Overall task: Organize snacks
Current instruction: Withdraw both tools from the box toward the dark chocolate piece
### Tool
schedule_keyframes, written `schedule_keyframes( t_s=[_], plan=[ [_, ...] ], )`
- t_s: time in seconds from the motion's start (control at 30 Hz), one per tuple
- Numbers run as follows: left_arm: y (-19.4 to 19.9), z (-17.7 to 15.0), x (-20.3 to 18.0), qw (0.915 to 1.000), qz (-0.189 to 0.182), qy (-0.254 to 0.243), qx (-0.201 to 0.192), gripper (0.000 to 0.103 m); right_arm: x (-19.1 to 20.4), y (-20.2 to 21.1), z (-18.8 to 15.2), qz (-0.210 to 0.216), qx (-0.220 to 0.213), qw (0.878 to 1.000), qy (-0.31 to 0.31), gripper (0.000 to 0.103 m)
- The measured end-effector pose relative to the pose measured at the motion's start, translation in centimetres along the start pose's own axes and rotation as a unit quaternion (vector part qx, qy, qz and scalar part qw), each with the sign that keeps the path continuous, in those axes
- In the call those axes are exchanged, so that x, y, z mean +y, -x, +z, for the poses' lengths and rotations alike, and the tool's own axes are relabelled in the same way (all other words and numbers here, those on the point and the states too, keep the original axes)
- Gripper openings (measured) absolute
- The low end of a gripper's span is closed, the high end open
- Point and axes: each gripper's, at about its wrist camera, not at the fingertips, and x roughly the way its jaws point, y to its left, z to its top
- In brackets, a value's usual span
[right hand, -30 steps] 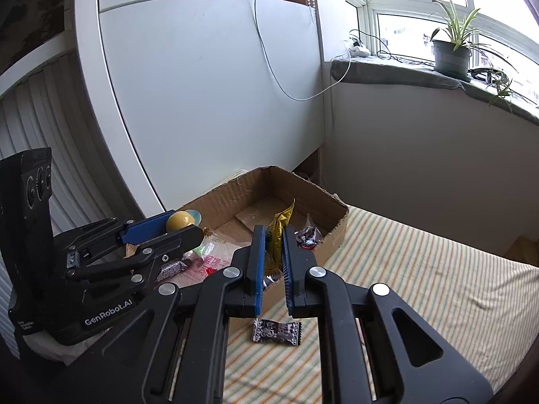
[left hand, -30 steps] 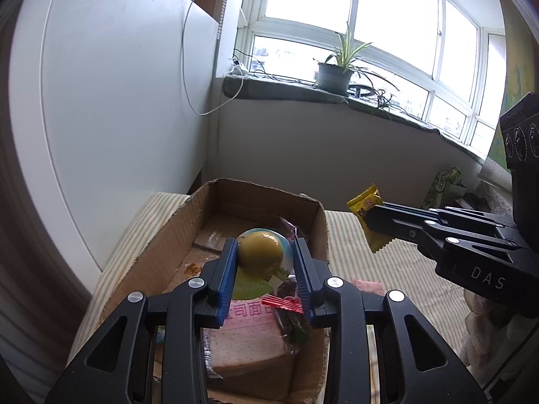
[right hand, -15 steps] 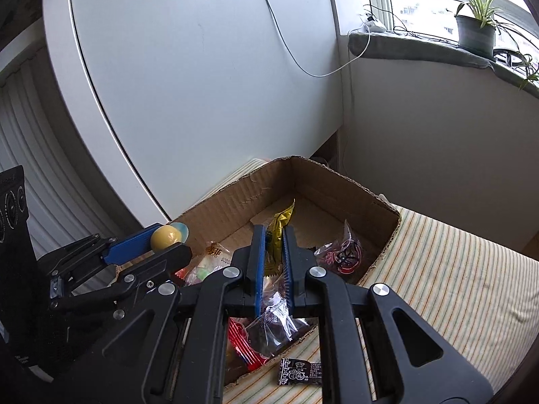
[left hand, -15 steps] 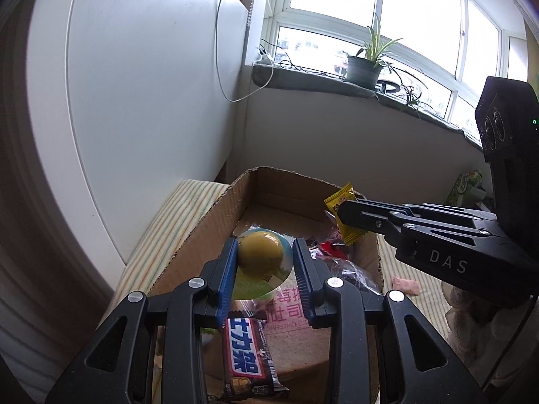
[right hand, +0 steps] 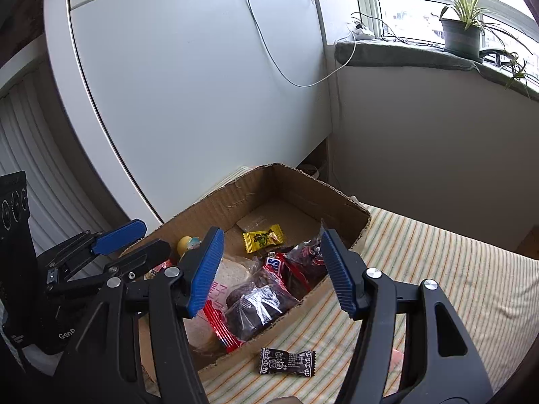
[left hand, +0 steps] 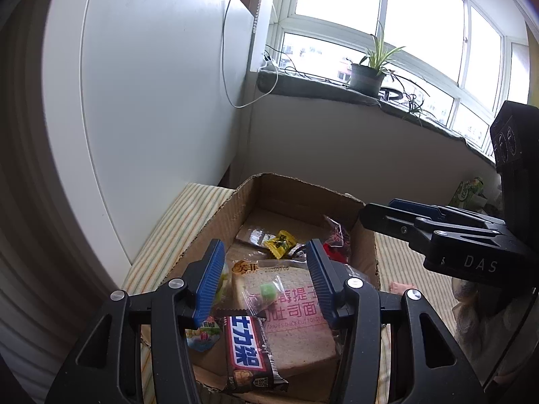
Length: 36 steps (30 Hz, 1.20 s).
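Daylit window (left hand: pixel 387 30), potted plant (right hand: pixel 461 35) on its sill, white wall panel (right hand: pixel 188 84).

The toast packet (left hand: pixel 286 306) lies half under the chocolate bar (left hand: pixel 247 353) (its lower print unreadable); the box's (right hand: pixel 337 198) near corner hides behind the right tool (right hand: pixel 271 269).

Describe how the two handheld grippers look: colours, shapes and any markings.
Both are black plastic. The left gripper and right gripper each have two angular fingers with triangular cut-outs, silver screw heads and ribbed blue pads. Seen from the side, the right one reads "DAS" in pale letters, the left one "GenRobot", partly hidden. Each carries a black boxy housing with round dials. No cables or sleeves show.
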Motion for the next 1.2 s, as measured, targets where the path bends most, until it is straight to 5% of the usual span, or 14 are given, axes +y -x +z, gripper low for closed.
schedule_keyframes(
  t_s=[0.23, 0.4, 0.53, 0.93, 1.2],
  plan=[
    [0.8, 0.1, 0.5, 0.9998, -0.004, 0.011, -0.014, 0.049, -3.5, 2.5, -1.7, 0.012, 0.015, 0.999, -0.04, 0.062],
    [1.4, 0.2, 0.8, 0.9994, -0.013, 0.022, -0.022, 0.049, -5.3, 2.1, -3.9, 0.033, 0.076, 0.994, -0.067, 0.025],
    [1.7, 0.3, 0.8, 0.9991, -0.019, 0.025, -0.028, 0.049, -5.8, -0.2, -5.5, 0.05, 0.131, 0.986, -0.086, 0.018],
    [1.7, 0.1, 1.5, 0.9984, -0.032, 0.039, -0.023, 0.049, -4.4, -6.0, -6.9, 0.039, 0.2, 0.977, -0.066, 0.017],
    [1.6, -0.1, 1.2, 0.9983, -0.041, 0.038, -0.018, 0.049, 0.7, -5.1, -8.2, 0.0, 0.24, 0.964, 0.116, 0.017]
  ],
)
